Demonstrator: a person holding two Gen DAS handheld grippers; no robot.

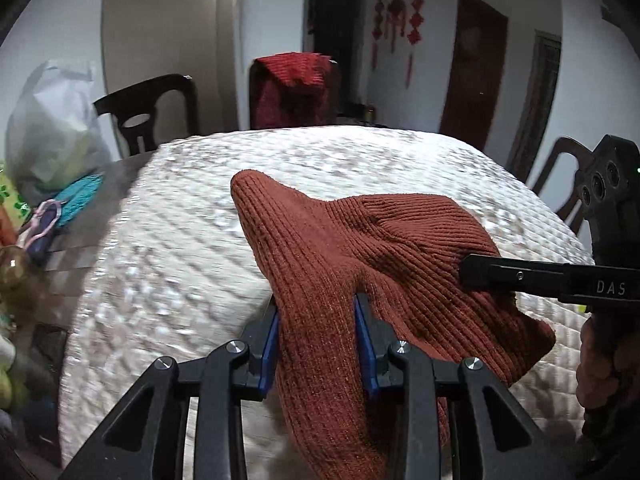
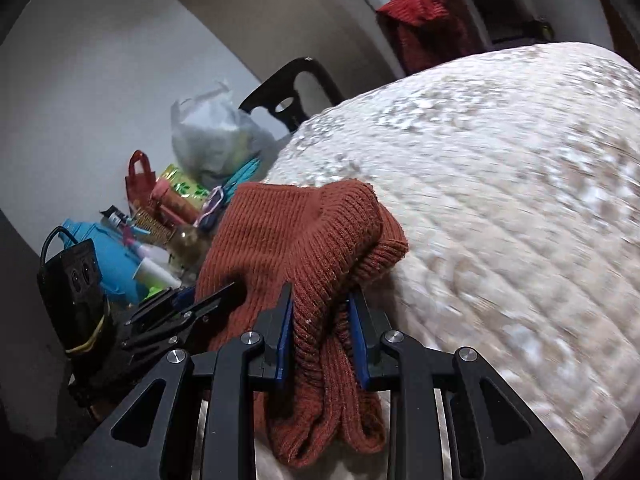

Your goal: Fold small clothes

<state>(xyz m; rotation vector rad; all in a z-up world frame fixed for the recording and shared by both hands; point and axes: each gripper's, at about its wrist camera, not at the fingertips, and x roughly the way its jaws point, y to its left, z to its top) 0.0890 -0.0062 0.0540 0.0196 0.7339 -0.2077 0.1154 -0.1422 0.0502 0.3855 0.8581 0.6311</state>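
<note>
A rust-red ribbed knit garment (image 1: 360, 248) lies bunched on the quilted cream cover (image 1: 180, 216) of the table. My left gripper (image 1: 318, 312) is shut on a fold of it near the front edge. My right gripper (image 2: 320, 308) is shut on another part of the same knit (image 2: 296, 240), lifting it slightly. In the left wrist view the right gripper's black finger (image 1: 480, 274) comes in from the right onto the knit. In the right wrist view the left gripper (image 2: 208, 300) shows at the left, against the knit.
A white plastic bag (image 1: 52, 136), teal cloth (image 1: 78, 196) and cluttered small items (image 2: 160, 216) sit at the table's left end. Dark wooden chairs (image 1: 148, 112) stand around; one (image 1: 292, 88) is draped with a red cloth. A blue container (image 2: 116, 260) is near the clutter.
</note>
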